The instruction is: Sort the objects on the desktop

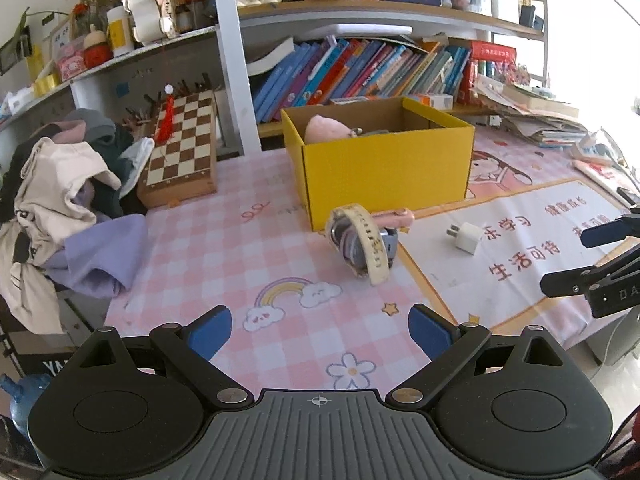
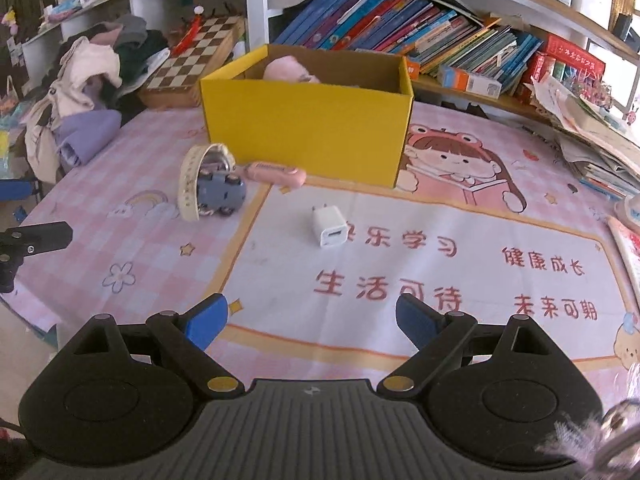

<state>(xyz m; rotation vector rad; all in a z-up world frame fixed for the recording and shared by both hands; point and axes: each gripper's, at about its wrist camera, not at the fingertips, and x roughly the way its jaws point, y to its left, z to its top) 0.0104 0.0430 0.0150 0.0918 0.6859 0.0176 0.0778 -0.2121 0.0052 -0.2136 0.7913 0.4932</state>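
A yellow cardboard box (image 1: 384,160) (image 2: 308,128) stands on the pink desk mat with a pink soft thing (image 1: 326,128) (image 2: 290,70) inside. In front of it lie a cream tape roll (image 1: 362,242) (image 2: 194,184) leaning on a grey-blue toy car (image 2: 222,194) (image 1: 386,242), a pink pen-like item (image 1: 394,216) (image 2: 276,172), and a white charger plug (image 1: 466,236) (image 2: 330,226). My left gripper (image 1: 320,330) is open and empty, short of the tape roll. My right gripper (image 2: 312,318) is open and empty, short of the plug; it also shows in the left wrist view (image 1: 592,260).
A folded chessboard (image 1: 182,148) (image 2: 192,56) and a heap of clothes (image 1: 68,208) (image 2: 88,92) sit at the left. Shelves of books (image 1: 360,72) (image 2: 400,36) run behind the box. Stacked papers and books (image 1: 532,116) (image 2: 592,140) lie at the right.
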